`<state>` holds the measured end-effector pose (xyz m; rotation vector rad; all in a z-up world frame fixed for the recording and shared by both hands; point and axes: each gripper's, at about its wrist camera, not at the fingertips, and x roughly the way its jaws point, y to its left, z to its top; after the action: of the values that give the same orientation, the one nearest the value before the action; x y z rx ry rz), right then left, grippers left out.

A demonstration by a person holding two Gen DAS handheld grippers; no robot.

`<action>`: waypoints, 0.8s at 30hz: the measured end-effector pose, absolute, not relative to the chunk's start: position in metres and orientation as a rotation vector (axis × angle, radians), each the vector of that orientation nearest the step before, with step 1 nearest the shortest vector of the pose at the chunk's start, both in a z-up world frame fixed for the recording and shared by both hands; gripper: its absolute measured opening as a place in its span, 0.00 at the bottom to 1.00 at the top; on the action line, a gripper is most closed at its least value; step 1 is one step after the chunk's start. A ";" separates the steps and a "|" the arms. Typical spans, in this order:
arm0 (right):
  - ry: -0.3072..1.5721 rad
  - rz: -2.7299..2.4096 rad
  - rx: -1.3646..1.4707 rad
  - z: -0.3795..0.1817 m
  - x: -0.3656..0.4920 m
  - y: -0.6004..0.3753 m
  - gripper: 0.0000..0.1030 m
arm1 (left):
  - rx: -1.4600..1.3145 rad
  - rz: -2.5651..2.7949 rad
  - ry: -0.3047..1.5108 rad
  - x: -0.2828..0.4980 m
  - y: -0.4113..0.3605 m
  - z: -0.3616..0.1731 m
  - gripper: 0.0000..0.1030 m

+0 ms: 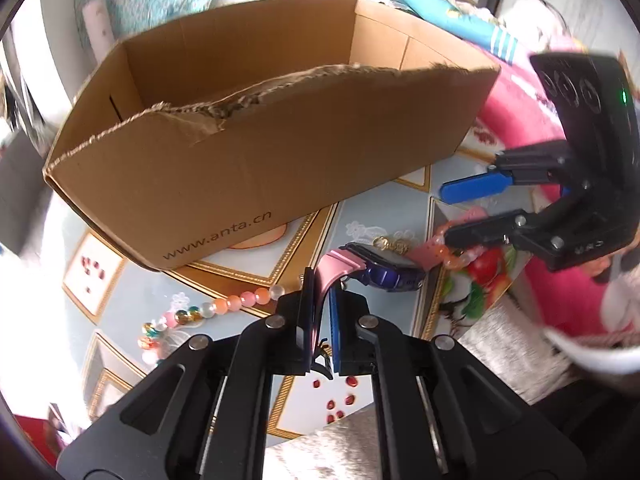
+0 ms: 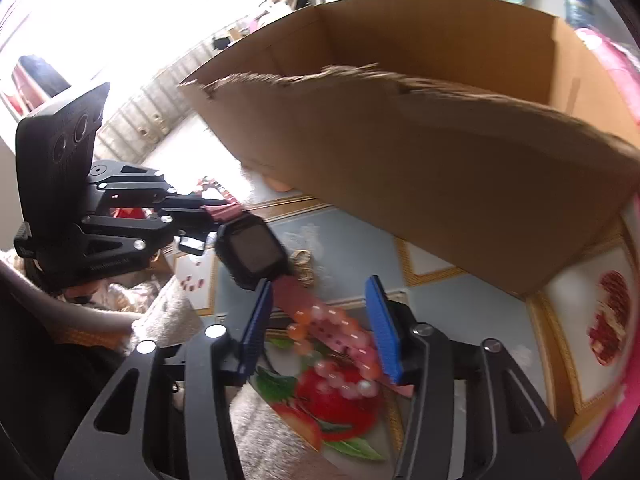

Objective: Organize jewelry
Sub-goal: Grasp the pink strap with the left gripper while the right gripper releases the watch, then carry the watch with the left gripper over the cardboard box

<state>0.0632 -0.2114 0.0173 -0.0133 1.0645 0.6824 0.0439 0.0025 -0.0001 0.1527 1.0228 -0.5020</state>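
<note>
Our left fingers (image 1: 320, 312) pinch the pink strap of a watch (image 1: 384, 272); its dark square face hangs beyond them, strap running toward our right fingers (image 2: 320, 320). Those stand apart around an orange-pink bead bracelet (image 2: 340, 344) above the tabletop (image 1: 360, 224), near a cardboard box (image 1: 260, 168).

The cardboard box (image 1: 260, 152) carries the one readable text: "www.anta.cn", printed in dark letters along the lower part of its long outer wall, near the bottom edge. Small markings on the black body of the right hand-held gripper (image 1: 464, 216) beside the box are too blurred to read
</note>
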 end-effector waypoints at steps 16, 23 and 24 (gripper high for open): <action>0.894 0.608 -0.273 0.016 0.006 -0.157 0.35 | 0.055 -0.480 1.118 0.074 0.017 -0.002 0.06; 0.802 0.522 -0.394 0.011 -0.003 -0.139 0.16 | 0.137 -0.469 1.058 0.057 -0.006 -0.005 0.06; 0.783 0.511 -0.406 0.017 -0.004 -0.141 0.14 | 0.142 -0.470 1.043 0.055 -0.007 -0.002 0.06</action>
<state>-0.0044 -0.1415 0.0168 -0.4060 0.7831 0.5110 0.0550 -0.0068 -0.0023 0.1418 1.0434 -0.4698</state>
